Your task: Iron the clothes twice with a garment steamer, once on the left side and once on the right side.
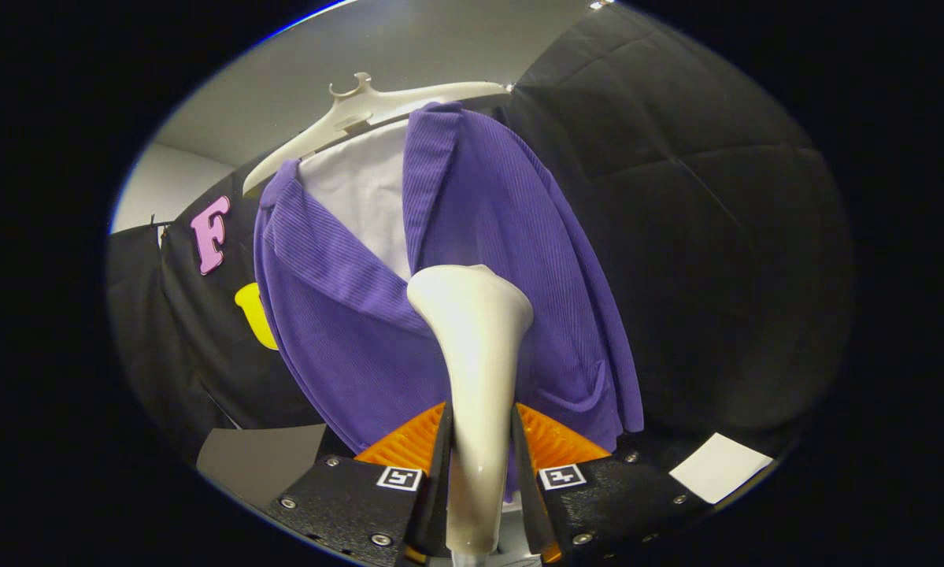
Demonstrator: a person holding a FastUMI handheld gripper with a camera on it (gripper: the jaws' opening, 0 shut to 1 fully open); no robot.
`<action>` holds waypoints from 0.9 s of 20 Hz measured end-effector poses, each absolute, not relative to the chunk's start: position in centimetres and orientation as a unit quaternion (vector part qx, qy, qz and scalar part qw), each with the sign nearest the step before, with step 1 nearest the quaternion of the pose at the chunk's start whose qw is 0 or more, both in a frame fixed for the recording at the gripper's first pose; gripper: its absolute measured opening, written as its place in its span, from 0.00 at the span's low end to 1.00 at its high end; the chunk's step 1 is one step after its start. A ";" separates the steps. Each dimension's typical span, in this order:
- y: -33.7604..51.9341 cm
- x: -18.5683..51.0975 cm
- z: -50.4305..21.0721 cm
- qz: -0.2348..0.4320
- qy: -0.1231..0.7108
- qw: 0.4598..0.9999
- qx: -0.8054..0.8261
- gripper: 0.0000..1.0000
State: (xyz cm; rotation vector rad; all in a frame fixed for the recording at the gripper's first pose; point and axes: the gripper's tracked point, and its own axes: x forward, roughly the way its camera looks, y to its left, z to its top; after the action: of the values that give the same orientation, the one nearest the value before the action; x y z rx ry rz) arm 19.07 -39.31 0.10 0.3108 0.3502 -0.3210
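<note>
Gripping the steamer point(475, 370) by its slim neck, the gripper point(479, 465) has both fingers point(412, 441) pressed against the sides of that neck, so the claw stands narrow and closed on the tool. The hold sits low on the neck, probably so that the flared head rises free ahead of the fingers and can meet cloth without the claw getting in the way.

Beyond the steamer hangs the jacket point(472, 276), purple and ribbed, on a pale hanger point(361, 110) with a white shirt point(361, 189) showing at its open front. Hanging it lets the fabric drop straight, which suits steaming in vertical passes. The steamer head lies over the jacket's middle, at the base of the open front where the two lapels meet; whether it touches the cloth I cannot tell. A patch pocket point(590, 390) sits low on the jacket, to one side of the steamer.

With the head centred and not over either panel, my guess is that a pass is about to start or that the tool is between sides; the view gives no way to judge how much is done.

As for writing, each finger carries a square black-and-white marker point(399, 477), a tracking pattern and not text. No brand shows on steamer, jacket or hanger. A blank white card point(720, 466) lies below the jacket.
</note>
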 end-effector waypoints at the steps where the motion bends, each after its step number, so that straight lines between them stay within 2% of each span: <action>1: -39.5 18.7 -0.9 -0.161 0.182 0.957 0.159 0.40; 18: -38.5 13.3 -13.7 -0.162 0.306 0.921 0.176 0.40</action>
State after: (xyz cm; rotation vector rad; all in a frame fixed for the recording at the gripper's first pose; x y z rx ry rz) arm 13.26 -38.47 -13.66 0.3612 0.6293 -0.3338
